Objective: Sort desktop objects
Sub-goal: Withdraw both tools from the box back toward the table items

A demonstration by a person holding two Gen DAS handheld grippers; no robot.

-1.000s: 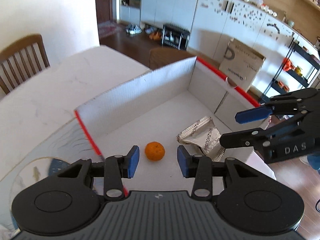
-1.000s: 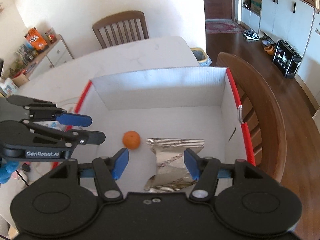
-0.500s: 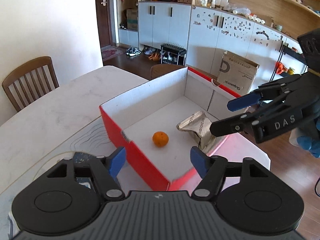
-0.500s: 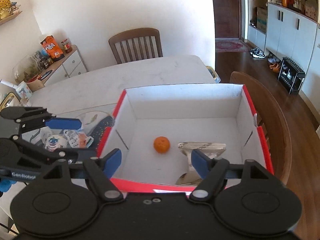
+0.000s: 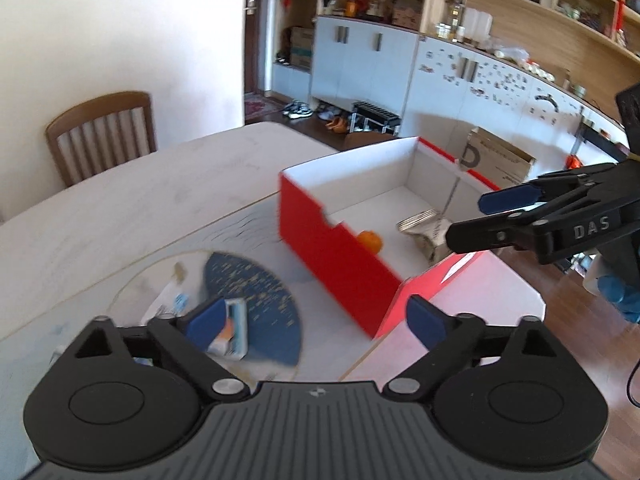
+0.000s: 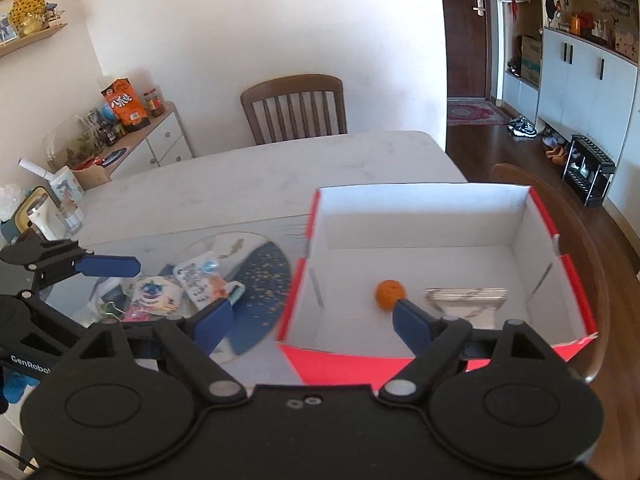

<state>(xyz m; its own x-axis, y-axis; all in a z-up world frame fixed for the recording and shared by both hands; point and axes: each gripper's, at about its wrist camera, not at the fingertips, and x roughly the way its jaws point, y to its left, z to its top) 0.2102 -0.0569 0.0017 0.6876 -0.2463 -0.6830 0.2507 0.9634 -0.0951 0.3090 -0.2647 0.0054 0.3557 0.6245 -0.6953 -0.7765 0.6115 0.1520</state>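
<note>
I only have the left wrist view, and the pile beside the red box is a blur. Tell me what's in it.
Observer: In the right wrist view, several printed snack packets lie heaped on the table, left of the red box.
Operator: Confirm the orange is clear of the silver pouch.
Observer: Yes. The orange sits apart from the silver pouch, with bare box floor between them.
Operator: Report the right gripper.
Observer: The right gripper has just been opening its jaws, and nothing is between them.
</note>
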